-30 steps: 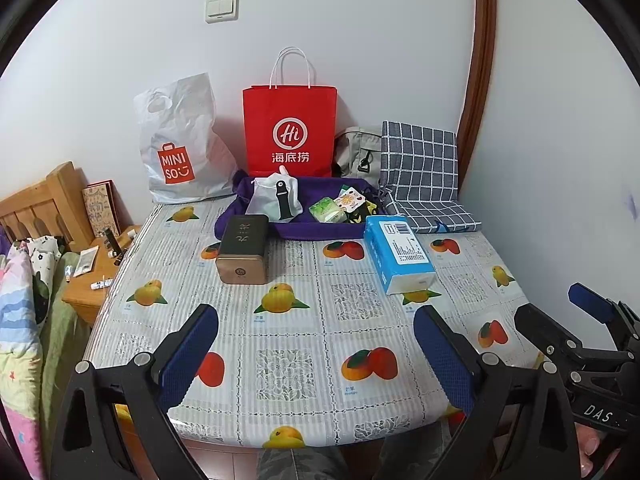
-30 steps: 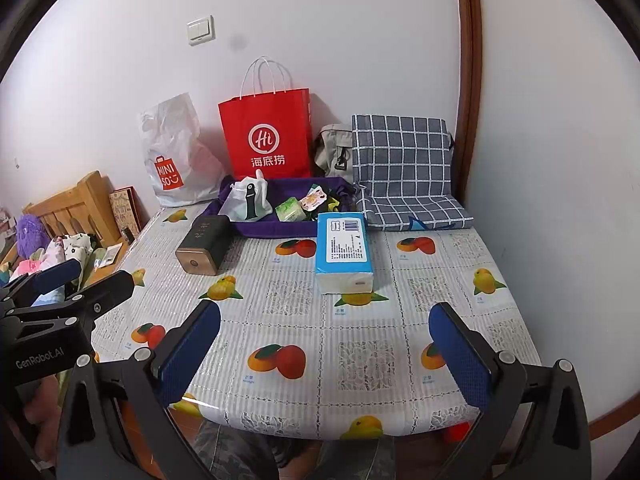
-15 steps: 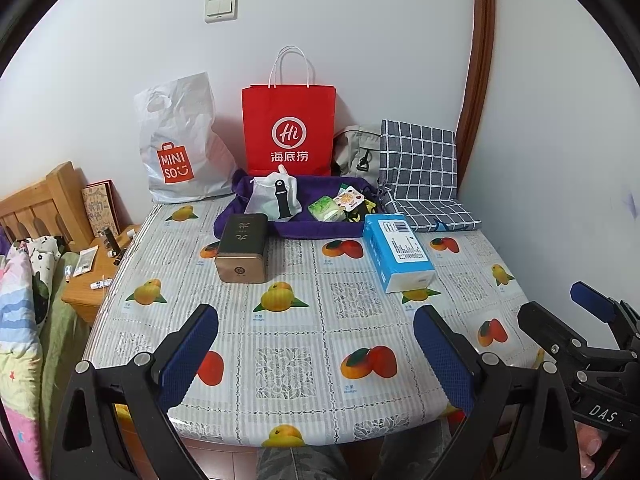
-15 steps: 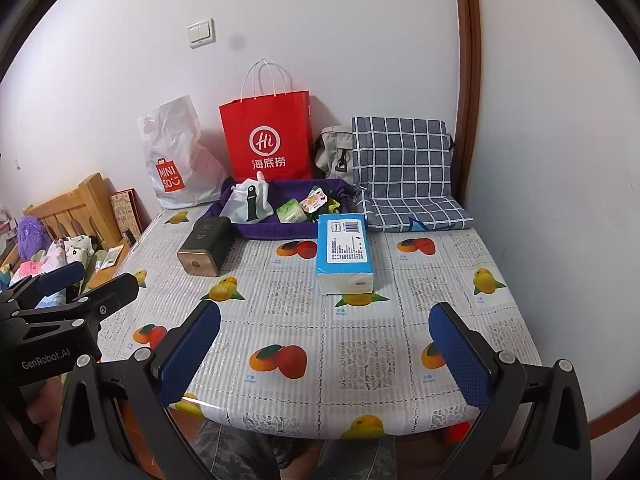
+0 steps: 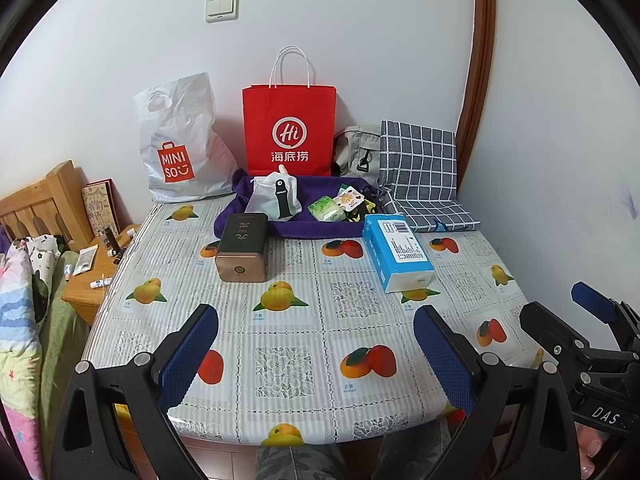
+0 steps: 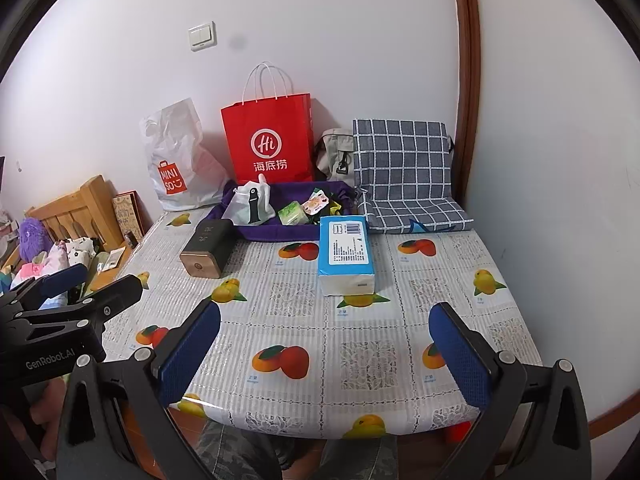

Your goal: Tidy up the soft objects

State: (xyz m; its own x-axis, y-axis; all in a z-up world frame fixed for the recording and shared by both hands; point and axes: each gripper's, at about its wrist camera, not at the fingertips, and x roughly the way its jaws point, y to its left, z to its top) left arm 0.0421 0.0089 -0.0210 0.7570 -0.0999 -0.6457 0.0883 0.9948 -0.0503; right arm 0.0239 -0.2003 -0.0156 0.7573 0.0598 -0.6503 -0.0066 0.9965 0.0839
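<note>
A fruit-print table (image 5: 304, 304) holds a purple cloth tray (image 5: 280, 234) at the back with a white pouch (image 5: 272, 198), a green packet (image 5: 326, 210) and small sachets. In front of it lie a blue tissue pack (image 5: 396, 252) (image 6: 346, 254) and a dark tin box (image 5: 242, 246) (image 6: 206, 246). My left gripper (image 5: 316, 350) hovers open over the near edge, empty. My right gripper (image 6: 326, 350) is open and empty too, to the right of the left one. Each appears at the side of the other's view.
Against the wall stand a white Miniso bag (image 5: 182, 148), a red paper bag (image 5: 289, 128), a beige bag (image 5: 356, 152) and a grey checked cushion (image 5: 420, 168). A wooden nightstand (image 5: 92, 276) and bedding (image 5: 24, 304) are at the left. A person's leg shows below the table edge.
</note>
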